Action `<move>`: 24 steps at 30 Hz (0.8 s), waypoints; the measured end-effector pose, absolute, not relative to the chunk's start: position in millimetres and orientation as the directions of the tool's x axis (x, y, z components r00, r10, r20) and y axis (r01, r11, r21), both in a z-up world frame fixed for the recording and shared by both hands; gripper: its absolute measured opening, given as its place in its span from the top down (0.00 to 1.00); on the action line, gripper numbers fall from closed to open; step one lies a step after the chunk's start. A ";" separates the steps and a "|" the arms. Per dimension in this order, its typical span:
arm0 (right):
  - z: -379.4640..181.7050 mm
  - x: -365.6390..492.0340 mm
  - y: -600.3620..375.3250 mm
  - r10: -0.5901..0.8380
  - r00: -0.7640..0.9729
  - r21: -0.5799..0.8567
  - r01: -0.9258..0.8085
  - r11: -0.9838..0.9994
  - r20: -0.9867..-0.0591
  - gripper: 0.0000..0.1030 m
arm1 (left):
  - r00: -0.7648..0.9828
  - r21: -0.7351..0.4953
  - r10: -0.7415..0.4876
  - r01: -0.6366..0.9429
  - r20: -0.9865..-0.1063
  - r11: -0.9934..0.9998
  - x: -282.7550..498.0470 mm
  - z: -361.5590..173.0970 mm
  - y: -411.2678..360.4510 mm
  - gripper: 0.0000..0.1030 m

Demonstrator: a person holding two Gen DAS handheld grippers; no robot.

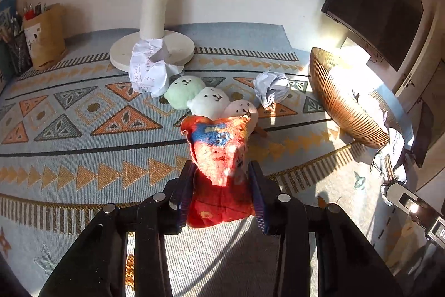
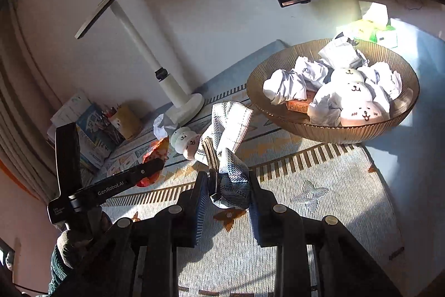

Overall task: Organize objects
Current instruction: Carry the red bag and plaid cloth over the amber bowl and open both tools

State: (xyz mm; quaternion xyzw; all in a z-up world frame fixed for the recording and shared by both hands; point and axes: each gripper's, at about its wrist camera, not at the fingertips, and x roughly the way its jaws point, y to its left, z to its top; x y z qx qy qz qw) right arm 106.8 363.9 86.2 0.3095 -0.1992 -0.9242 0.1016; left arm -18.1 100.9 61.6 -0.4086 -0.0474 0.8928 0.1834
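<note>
Above the patterned cloth (image 1: 83, 157), left gripper (image 1: 222, 185) pinches a red crumpled wrapper (image 1: 219, 152), right gripper (image 2: 228, 185) pinches a checked cloth (image 2: 230, 130), its long axis pointing toward the nearer brown ribbed bowl (image 2: 333, 134).

Both cameras sit low and close over the rug (image 1: 83, 113), looking down. Both see the white lamp (image 1: 152, 18) and brown bowl (image 2: 333, 130).

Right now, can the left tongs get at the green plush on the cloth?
Probably not yet: the left tongs are shut on a red wrapper, which hangs in front of the green plush. Otherwise the way looks free.
</note>
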 end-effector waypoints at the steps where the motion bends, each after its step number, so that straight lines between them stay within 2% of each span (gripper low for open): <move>1: 98.0 108.3 371.8 -0.291 -0.811 0.429 0.055 -0.902 -0.508 0.74 | -0.608 -0.240 0.390 -0.315 -0.691 -0.918 -16.6 73.8 108.3 0.66; 5: 136.3 102.3 412.8 -0.154 -0.893 0.449 -0.059 -0.892 -0.422 0.74 | -0.608 -0.281 0.520 -0.448 -0.600 -0.849 -24.0 123.2 154.4 0.66; 8: 147.3 81.4 446.6 -0.063 -0.900 0.475 -0.167 -0.864 -0.432 0.74 | -0.596 -0.266 0.582 -0.536 -0.553 -0.801 -37.0 145.7 202.9 0.66; 9: 148.0 71.9 455.5 -0.057 -0.899 0.481 -0.178 -0.859 -0.434 0.72 | -0.586 -0.258 0.598 -0.562 -0.547 -0.786 -41.6 148.6 218.7 0.66; 11: 143.1 48.0 466.3 -0.055 -0.869 0.447 -0.198 -0.873 -0.492 0.59 | -0.544 -0.280 0.635 -0.596 -0.548 -0.752 -54.3 147.8 246.4 0.64; 12: 137.7 36.8 470.9 -0.045 -0.843 0.424 -0.223 -0.878 -0.537 0.52 | -0.523 -0.299 0.653 -0.607 -0.548 -0.737 -62.0 143.2 258.3 0.58; 13: 131.6 32.9 476.8 -0.024 -0.829 0.413 -0.254 -0.874 -0.559 0.52 | -0.515 -0.302 0.648 -0.602 -0.561 -0.739 -69.1 137.1 267.7 0.45; 14: 125.0 34.0 483.3 -0.011 -0.820 0.419 -0.281 -0.864 -0.572 0.52 | -0.515 -0.297 0.631 -0.588 -0.580 -0.753 -75.5 130.1 274.5 0.40; 17: 112.4 48.1 488.0 -0.037 -0.816 0.457 -0.284 -0.843 -0.576 0.52 | -0.493 -0.332 0.633 -0.566 -0.597 -0.754 -83.2 117.5 269.5 0.38; 21: 120.0 56.4 449.4 -0.003 -0.800 0.325 -0.240 -0.915 -0.599 0.51 | -0.515 -0.365 0.641 -0.541 -0.569 -0.758 -67.1 123.1 228.6 0.38; 23: 130.8 59.0 414.5 0.030 -0.806 0.216 -0.194 -0.957 -0.591 0.44 | -0.553 -0.366 0.629 -0.518 -0.546 -0.773 -53.0 130.8 201.5 0.38; 24: 136.8 61.0 394.7 0.053 -0.816 0.153 -0.172 -0.973 -0.576 0.33 | -0.575 -0.361 0.615 -0.502 -0.539 -0.786 -44.4 134.3 187.4 0.37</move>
